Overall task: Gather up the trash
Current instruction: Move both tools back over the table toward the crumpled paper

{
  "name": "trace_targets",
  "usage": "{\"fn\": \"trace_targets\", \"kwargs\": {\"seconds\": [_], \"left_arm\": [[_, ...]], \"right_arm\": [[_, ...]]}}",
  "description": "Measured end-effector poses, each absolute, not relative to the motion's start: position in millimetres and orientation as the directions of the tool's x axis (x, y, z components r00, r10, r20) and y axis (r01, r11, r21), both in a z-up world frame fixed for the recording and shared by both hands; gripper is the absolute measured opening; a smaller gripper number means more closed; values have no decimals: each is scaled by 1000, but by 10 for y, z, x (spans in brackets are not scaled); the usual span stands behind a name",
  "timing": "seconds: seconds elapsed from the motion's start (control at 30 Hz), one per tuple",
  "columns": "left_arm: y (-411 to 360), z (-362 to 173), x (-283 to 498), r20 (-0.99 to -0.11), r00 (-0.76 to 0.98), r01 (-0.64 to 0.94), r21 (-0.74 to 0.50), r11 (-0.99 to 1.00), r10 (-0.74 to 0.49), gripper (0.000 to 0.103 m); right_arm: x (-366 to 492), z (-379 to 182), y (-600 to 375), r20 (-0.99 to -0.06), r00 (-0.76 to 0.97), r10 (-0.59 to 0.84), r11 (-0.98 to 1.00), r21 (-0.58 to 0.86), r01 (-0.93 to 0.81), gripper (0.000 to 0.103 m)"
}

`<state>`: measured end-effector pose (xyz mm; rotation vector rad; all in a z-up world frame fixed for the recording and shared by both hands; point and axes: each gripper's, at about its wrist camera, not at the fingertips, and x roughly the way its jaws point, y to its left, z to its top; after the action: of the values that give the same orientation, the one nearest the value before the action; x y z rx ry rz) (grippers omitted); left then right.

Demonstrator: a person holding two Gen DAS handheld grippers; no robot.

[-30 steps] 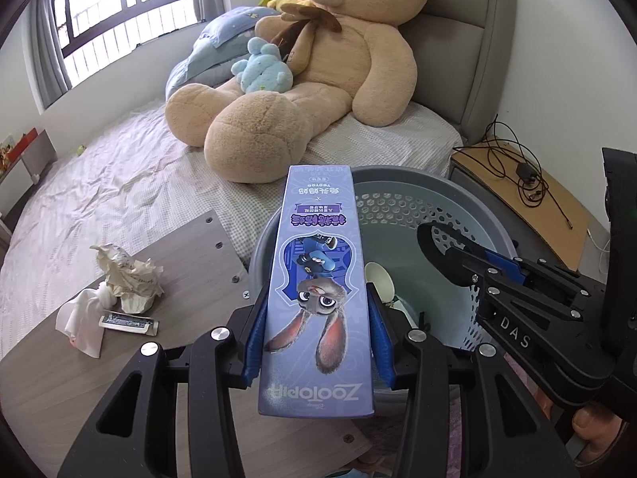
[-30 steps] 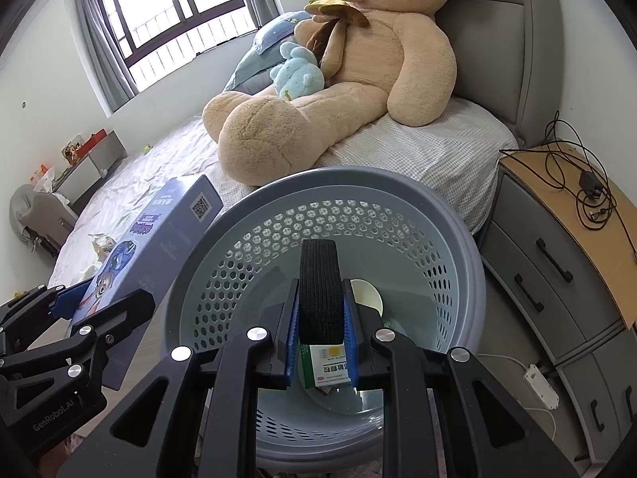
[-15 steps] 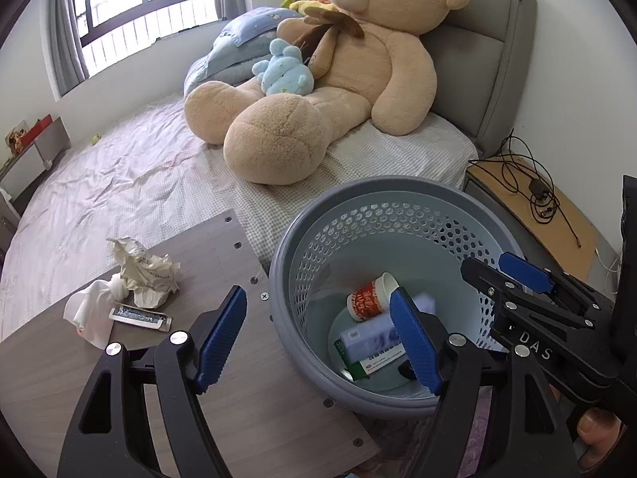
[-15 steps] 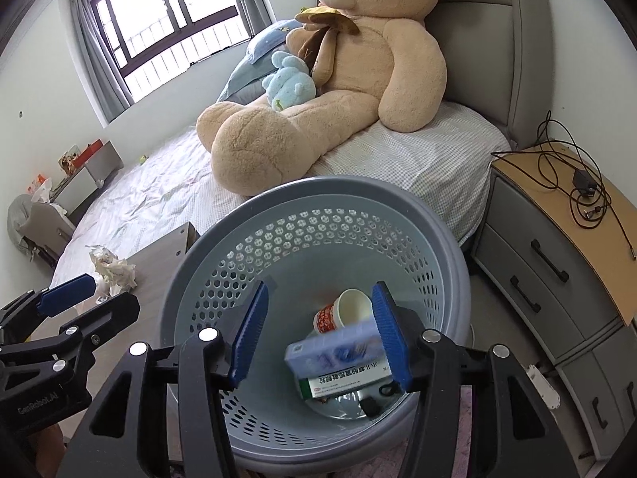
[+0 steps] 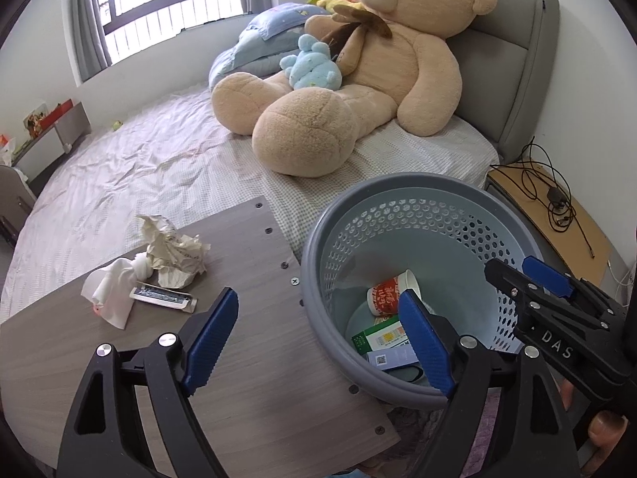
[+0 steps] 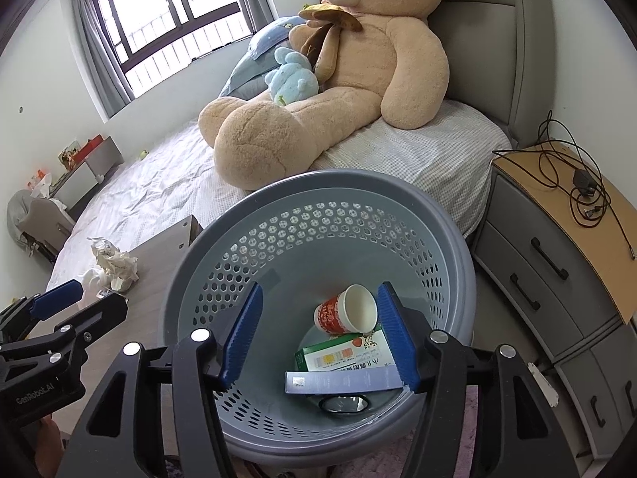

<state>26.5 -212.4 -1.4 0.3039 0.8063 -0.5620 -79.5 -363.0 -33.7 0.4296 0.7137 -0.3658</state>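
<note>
Grey perforated basket (image 6: 438, 215), red-printed cup (image 6: 338, 312)

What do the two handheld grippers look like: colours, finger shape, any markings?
Both are matt black open-frame linkages with silver pivot bolts and ribbed blue pads on the two fingers. The left gripper carries white "GenRobot.AI" lettering on its side, readable in the right wrist view. The right gripper is marked "DAS" in white, readable in the left wrist view. No cables or sleeves show.

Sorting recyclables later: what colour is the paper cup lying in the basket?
Red with white print outside, white inside: the paper cup shows best in the right wrist view.
</note>
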Motion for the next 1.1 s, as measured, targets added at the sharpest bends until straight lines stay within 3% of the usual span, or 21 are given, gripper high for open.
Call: {"fn": "trace_targets", "kwargs": {"seconds": [1.1], "left_arm": [[-823,164,7,-689,668,395,10,919,-280,87]], "right_arm": [[-815,1,-2555,-646,760,-78,936,215,278,64]]}}
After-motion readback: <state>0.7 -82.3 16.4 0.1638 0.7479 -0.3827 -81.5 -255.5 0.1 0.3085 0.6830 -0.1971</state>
